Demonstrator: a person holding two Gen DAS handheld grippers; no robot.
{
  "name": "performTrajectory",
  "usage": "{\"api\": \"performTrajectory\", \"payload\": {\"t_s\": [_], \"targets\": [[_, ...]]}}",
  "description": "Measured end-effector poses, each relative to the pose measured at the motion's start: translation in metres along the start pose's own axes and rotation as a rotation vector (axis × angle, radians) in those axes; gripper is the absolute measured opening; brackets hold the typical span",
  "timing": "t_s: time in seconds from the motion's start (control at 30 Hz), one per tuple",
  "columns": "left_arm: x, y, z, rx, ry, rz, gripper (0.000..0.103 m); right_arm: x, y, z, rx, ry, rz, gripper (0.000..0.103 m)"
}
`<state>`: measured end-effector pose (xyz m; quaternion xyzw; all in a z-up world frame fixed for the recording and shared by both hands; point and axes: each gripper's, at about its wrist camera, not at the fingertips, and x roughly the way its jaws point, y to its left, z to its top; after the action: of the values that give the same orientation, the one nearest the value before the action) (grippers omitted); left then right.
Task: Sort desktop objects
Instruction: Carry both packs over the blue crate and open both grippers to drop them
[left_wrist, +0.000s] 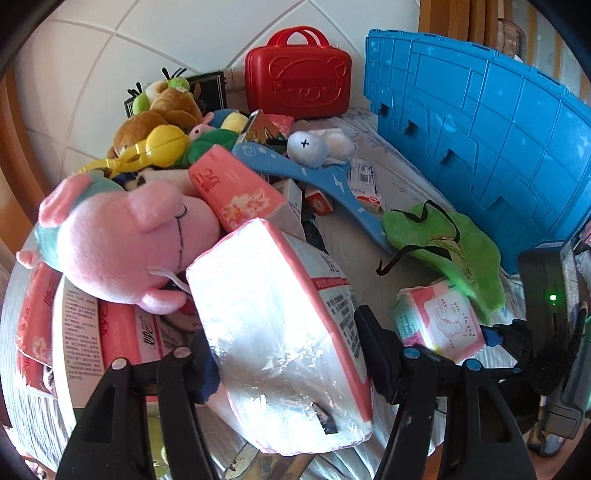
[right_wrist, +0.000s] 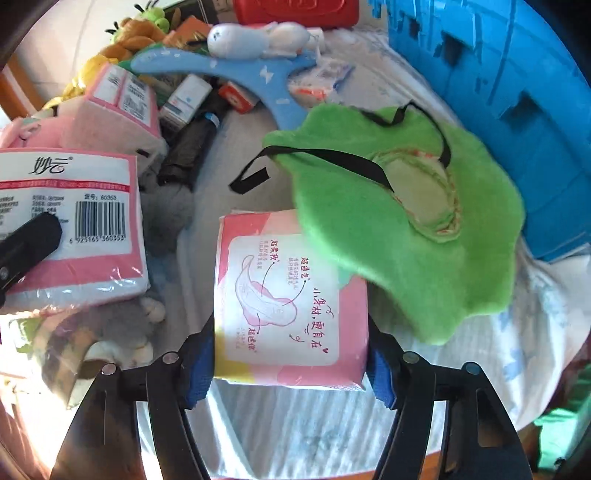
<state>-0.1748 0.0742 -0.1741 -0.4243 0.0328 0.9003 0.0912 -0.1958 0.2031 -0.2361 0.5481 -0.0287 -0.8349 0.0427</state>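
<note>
My left gripper (left_wrist: 288, 354) is shut on a white and pink tissue pack (left_wrist: 273, 332), held tilted above the pile; it also shows in the right wrist view (right_wrist: 74, 229). My right gripper (right_wrist: 291, 358) has its blue pads on both sides of a pink sanitary pad pack (right_wrist: 288, 295), which lies on the white sheet; that pack also shows in the left wrist view (left_wrist: 439, 317). A green fabric mask (right_wrist: 399, 221) with black straps overlaps the pack's far right corner.
A pink pig plush (left_wrist: 122, 236) lies on more tissue packs (left_wrist: 236, 192) at the left. Behind are a blue hanger (left_wrist: 295, 166), a white plush (left_wrist: 317, 146), small boxes, a red case (left_wrist: 297, 79) and a blue crate (left_wrist: 498, 144) on the right.
</note>
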Motion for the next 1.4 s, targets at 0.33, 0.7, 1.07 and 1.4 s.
{"api": "performTrajectory", "payload": {"t_s": [0.33,0.7,1.07,1.4], "targets": [[-0.097,0.011,0.038,0.009,-0.258,0.071,0.063,-0.154,0.04,0.028,-0.072,-0.357,0.01,0.068],[-0.168,-0.006,0.091,0.005,-0.472,0.06,0.063,-0.275,0.03,0.043,-0.077,-0.627,-0.114,0.068],[-0.165,-0.166,0.195,0.029,-0.524,-0.056,0.063,-0.344,-0.136,0.095,-0.019,-0.739,-0.291,0.068],[-0.083,-0.354,0.239,0.118,-0.155,-0.196,0.063,-0.296,-0.332,0.128,0.047,-0.557,-0.345,0.068]]}}
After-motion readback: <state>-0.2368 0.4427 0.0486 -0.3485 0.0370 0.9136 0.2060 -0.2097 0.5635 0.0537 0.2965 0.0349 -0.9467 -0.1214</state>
